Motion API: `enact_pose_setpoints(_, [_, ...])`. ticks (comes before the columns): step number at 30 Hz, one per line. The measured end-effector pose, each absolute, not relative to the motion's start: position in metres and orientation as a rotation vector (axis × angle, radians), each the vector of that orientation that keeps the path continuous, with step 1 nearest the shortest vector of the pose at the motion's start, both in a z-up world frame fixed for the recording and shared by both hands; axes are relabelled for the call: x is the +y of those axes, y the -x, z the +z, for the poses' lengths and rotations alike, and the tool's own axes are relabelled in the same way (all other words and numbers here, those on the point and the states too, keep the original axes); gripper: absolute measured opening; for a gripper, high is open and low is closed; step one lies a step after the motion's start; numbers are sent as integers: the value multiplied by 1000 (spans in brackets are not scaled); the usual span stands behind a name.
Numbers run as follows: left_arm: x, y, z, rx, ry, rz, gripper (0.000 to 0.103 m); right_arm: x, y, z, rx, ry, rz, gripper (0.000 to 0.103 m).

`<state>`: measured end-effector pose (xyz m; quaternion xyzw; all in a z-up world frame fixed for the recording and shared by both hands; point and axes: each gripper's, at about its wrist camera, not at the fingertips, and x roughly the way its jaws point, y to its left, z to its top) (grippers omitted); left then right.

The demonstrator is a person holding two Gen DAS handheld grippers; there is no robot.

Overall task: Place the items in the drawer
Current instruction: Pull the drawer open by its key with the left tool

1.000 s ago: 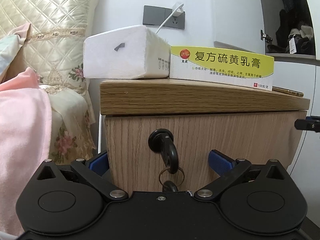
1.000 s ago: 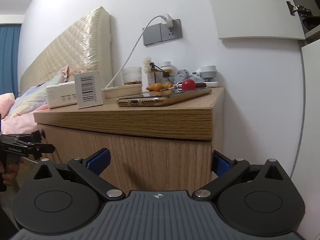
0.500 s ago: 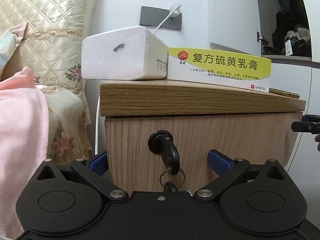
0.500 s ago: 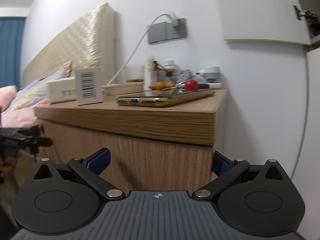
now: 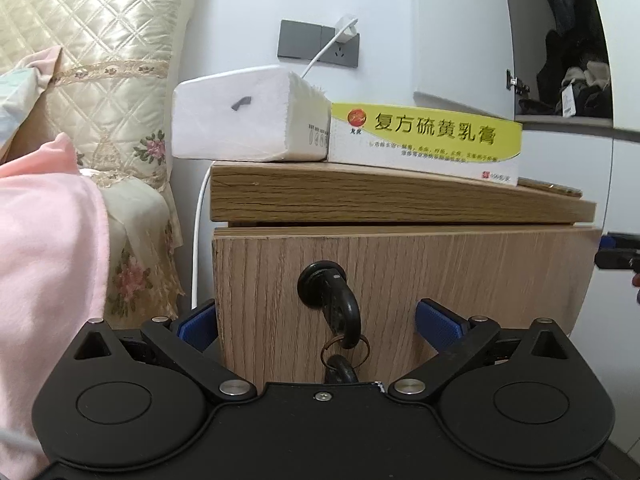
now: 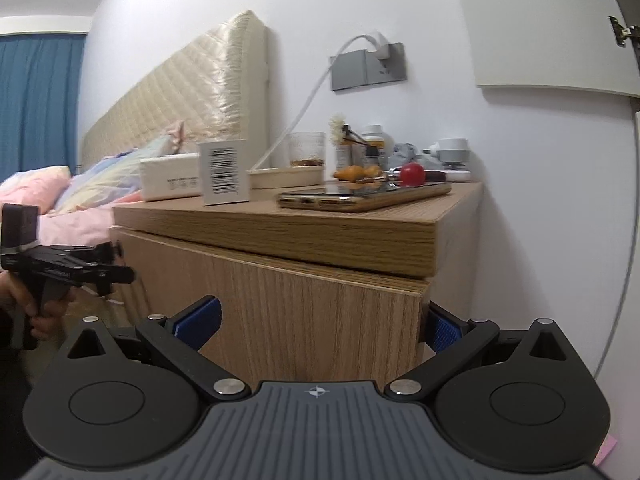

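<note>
A wooden nightstand has a drawer front [image 5: 440,276] with a black key [image 5: 332,300] in its lock. The drawer stands slightly out from under the top [image 5: 360,200]. My left gripper [image 5: 320,320] is open, its blue pads either side of the drawer's left end. My right gripper [image 6: 320,324] is open, its pads straddling the drawer's right corner [image 6: 400,312]. On top lie a white tissue pack [image 5: 240,120], a yellow-green medicine box [image 5: 424,140] and a gold phone [image 6: 360,196].
A bed with pink blanket [image 5: 44,248] and quilted headboard [image 6: 192,104] is left of the nightstand. A white charger cable [image 5: 198,240] hangs down the side. A glass [image 6: 307,150], bottles and a red ball [image 6: 412,174] crowd the back. The white wall is right.
The drawer front has come forward, and a gap now shows under the top. Both grippers have drawn back with it, and the views have shifted slightly.
</note>
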<state>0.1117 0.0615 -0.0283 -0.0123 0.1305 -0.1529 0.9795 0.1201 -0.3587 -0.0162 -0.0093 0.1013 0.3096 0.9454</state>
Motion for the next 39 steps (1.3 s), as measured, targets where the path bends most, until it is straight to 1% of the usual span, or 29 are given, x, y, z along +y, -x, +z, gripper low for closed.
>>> enact_pose_setpoints(14, [65, -113, -27, 242, 56, -319, 103, -342, -118, -14, 208, 5, 537, 103])
enact_pose_setpoints(19, [62, -111, -27, 242, 51, -309, 103, -339, -118, -16, 217, -10, 515, 103])
enact_pose_setpoints(23, [60, -107, -27, 239, 36, -298, 100, -339, -119, -15, 225, -8, 519, 103])
enact_pose_setpoints(39, [59, -73, -30, 220, 13, -288, 100, -345, -98, -9, 253, -7, 578, 103])
